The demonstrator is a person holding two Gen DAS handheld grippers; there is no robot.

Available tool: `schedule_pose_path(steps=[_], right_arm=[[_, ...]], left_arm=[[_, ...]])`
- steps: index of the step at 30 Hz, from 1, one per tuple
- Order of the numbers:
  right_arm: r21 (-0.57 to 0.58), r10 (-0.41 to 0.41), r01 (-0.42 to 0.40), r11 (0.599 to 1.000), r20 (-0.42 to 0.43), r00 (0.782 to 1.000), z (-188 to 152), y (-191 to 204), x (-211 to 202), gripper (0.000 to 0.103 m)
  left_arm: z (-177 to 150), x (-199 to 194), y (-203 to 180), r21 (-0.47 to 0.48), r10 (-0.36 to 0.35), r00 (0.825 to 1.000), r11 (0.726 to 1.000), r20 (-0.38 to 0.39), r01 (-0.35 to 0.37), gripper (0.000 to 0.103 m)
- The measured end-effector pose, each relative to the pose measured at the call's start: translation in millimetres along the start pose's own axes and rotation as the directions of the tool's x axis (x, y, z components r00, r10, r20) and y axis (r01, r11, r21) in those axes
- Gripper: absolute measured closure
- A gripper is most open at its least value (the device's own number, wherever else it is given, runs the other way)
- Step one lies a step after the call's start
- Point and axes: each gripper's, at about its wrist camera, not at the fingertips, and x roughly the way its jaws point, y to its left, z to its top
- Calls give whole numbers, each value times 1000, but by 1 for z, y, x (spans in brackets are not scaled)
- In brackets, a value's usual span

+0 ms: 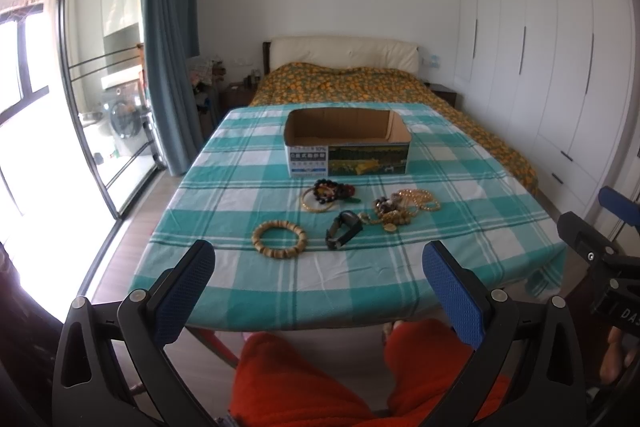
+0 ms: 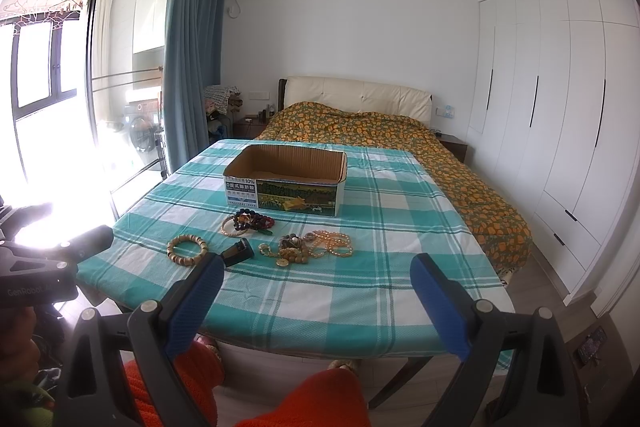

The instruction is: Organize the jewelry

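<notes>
The left hand-held gripper [image 1: 318, 259] hung spread wide, gripping nothing, above the near edge of the tabletop [image 1: 360, 279], well short of the box [image 1: 347, 143]. The right hand-held gripper [image 2: 318, 273] was likewise spread wide and empty, also over the near edge.

The box, an open cardboard one with a printed front, stood on the checked teal and white cloth [image 2: 360, 291] covering the tabletop. No jewelry showed in the part of its inside that could be seen. All the jewelry lay on the cloth in front of the box, on the side nearer the grippers. Just before the box's front wall lay a dark bead bracelet [image 1: 332, 191] tangled with a thin gold bangle [image 1: 317, 201]. Farther from the box, toward its left corner, a light wooden bead bracelet [image 1: 279, 239] lay flat and apart from the rest. Beside it, roughly in line with the box's middle, sat a dark watch [image 1: 343, 229], its strap curled. To the right of the watch, in front of the box's right half, a heap of pale beads [image 1: 416, 201] and mixed trinkets [image 1: 390, 214] lay touching one another.

Behind the box stretched a bed [image 2: 360, 125] under an orange-patterned cover. Below the tabletop's near edge showed the person's orange trousers [image 1: 304, 383].
</notes>
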Motion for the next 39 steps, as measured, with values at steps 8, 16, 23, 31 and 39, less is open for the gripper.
schedule_pose_path(steps=[8,16,23,31,39], right_arm=[[0,0,0,1000,0,1000,0,0,0,7],[0,0,0,1000,0,1000,0,0,0,7],[-2,0,0,1000,3,1000,-2,1,-1,7],[-7,2,-2,1000,0,1000,-3,4,-1,7],[-8,7,-7,1000,-5,1000,-3,4,-2,7]], left_arm=[[0,0,0,0,0,1000,1000,-1,0,0],[-1,0,0,0,1,1000,1000,-3,-1,0],[-1,0,0,0,0,1000,1000,-4,0,0],[0,1,1,-4,2,1000,1000,-6,-2,0],[1,1,3,-9,4,1000,1000,-10,-4,0]])
